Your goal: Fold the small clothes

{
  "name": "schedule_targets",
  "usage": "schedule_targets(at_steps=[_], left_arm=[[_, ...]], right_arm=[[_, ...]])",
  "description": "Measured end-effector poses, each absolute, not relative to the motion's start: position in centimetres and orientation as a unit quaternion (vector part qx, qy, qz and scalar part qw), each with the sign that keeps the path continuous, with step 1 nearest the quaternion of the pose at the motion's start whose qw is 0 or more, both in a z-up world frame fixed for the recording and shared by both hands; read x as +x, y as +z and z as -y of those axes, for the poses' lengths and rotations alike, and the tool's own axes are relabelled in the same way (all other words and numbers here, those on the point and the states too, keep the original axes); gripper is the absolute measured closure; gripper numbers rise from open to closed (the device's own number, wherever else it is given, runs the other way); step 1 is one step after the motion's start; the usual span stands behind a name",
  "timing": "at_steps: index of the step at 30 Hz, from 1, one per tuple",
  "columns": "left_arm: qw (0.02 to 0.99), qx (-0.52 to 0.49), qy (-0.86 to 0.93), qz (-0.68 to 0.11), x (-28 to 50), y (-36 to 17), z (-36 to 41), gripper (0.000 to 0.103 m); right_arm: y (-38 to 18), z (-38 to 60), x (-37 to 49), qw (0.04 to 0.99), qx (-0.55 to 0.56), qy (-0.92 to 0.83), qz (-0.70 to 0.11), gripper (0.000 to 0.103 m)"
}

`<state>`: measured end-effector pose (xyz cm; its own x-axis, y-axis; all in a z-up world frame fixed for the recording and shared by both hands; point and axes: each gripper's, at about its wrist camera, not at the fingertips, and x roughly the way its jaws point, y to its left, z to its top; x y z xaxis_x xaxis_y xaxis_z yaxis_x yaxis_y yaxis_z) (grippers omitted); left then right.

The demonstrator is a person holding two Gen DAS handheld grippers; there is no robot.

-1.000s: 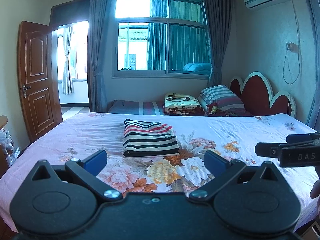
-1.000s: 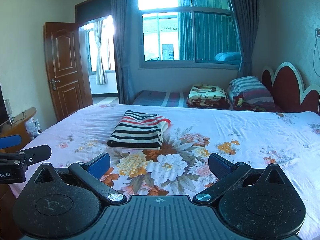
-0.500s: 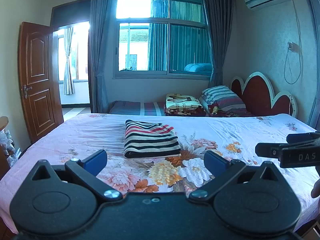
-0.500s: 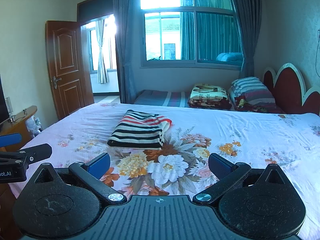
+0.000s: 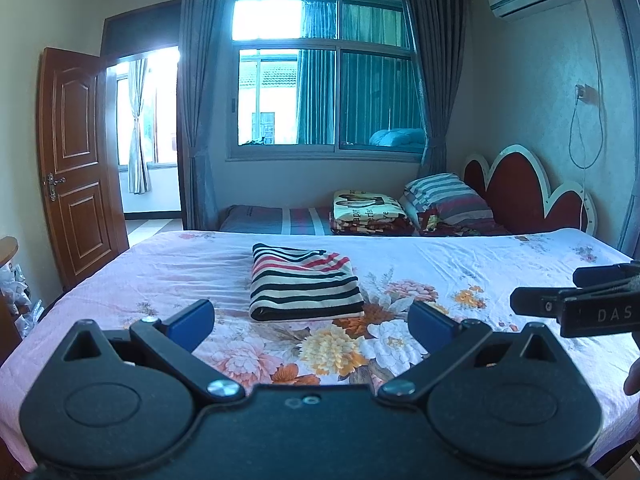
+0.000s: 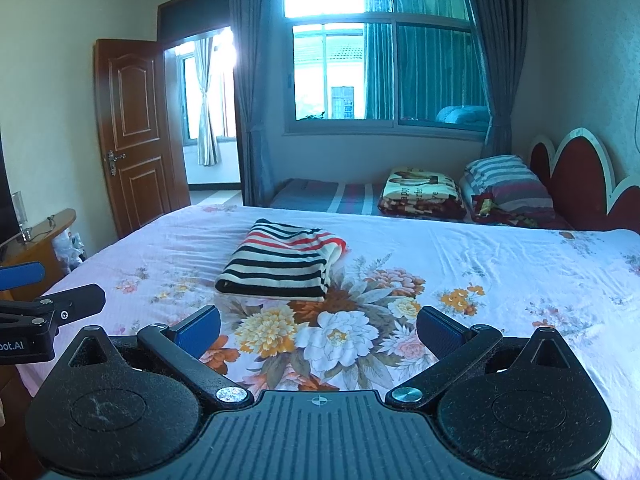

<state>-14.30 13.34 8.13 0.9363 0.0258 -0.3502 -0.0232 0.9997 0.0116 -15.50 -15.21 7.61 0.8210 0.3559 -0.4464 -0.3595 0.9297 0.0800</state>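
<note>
Your left gripper and right gripper: both spread wide, holding nothing. Folded striped garment lies on floral bedsheet, 12 o'clock of both.

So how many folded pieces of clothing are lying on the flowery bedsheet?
1: a folded black, white and red striped garment lies mid-bed on the pink floral bedsheet, beyond both open hand-held grippers. The bed's near edge is hidden, so others could be there.
</note>
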Motion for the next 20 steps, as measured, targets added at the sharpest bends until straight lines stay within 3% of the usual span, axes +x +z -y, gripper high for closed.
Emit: schedule_targets(at_steps=[20], left_arm=[[0.984, 0.0, 0.009, -0.177, -13.91, 8.24, -13.69, 0.0]], right_arm=[[7.52, 14.79, -15.03, 0.95, -0.01, 0.208, -0.231, 0.0]])
